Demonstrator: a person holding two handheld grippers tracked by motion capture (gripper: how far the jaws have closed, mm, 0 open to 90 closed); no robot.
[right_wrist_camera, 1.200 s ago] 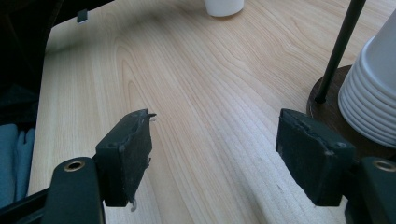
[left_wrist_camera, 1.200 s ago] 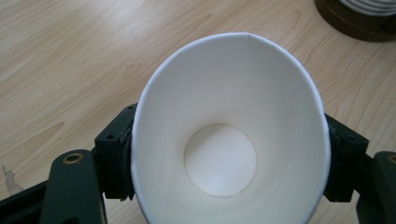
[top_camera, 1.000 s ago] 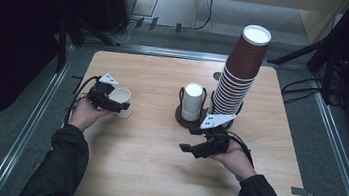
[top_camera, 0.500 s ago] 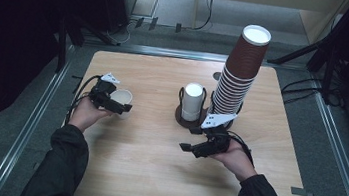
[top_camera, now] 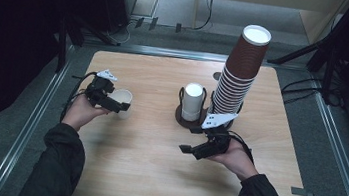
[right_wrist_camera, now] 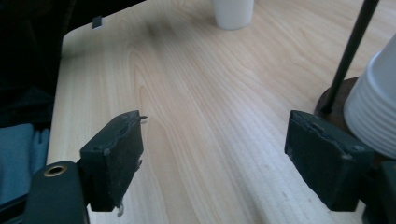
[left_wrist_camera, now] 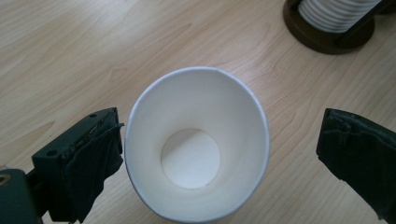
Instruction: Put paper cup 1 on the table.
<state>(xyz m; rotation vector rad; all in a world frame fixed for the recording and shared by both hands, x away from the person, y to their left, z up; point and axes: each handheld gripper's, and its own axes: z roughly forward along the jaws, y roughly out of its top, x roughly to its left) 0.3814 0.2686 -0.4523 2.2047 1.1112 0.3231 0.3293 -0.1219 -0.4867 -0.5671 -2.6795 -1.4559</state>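
Near the table's left edge [top_camera: 91,62], the wide-open left hand-held gripper [left_wrist_camera: 219,154] straddles a white cup [left_wrist_camera: 198,144].

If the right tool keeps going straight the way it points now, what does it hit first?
Probably nothing close: ahead of the right tool lies bare table. Farther along stands the white paper cup, roughly in line, though depth is unclear.

White paper cup [left_wrist_camera: 198,144]; brown cup stack [top_camera: 239,70]; pale woodgrain table [top_camera: 144,165]; black tools.
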